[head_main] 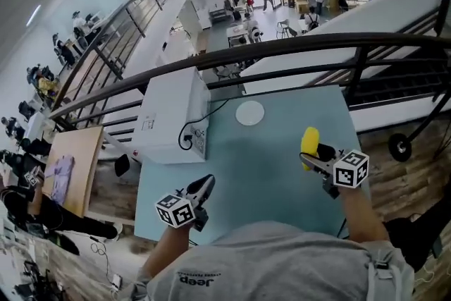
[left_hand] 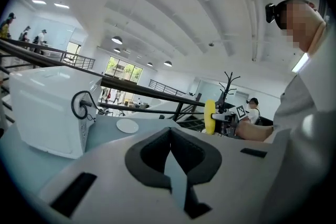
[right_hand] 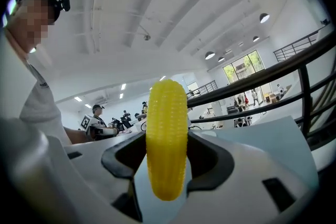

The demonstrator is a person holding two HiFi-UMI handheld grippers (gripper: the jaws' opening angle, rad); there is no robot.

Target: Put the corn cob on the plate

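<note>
My right gripper [head_main: 313, 154] is shut on the yellow corn cob [head_main: 309, 139] and holds it upright above the right side of the light blue table [head_main: 261, 176]. In the right gripper view the corn cob [right_hand: 166, 144] stands on end between the dark pads [right_hand: 210, 157]. The round white plate [head_main: 249, 113] lies empty near the table's far edge, to the left of and beyond the cob. My left gripper [head_main: 204, 187] hovers over the table's near left part, shut with nothing in it; its view shows the plate [left_hand: 127, 125] ahead and the corn cob [left_hand: 210, 117] at the right.
A white boxy appliance [head_main: 169, 116] with a looped black cable [head_main: 187, 134] fills the table's left side. A black railing [head_main: 282, 49] runs just behind the table, with a drop to a lower floor beyond. A wooden floor [head_main: 405, 180] lies to the right.
</note>
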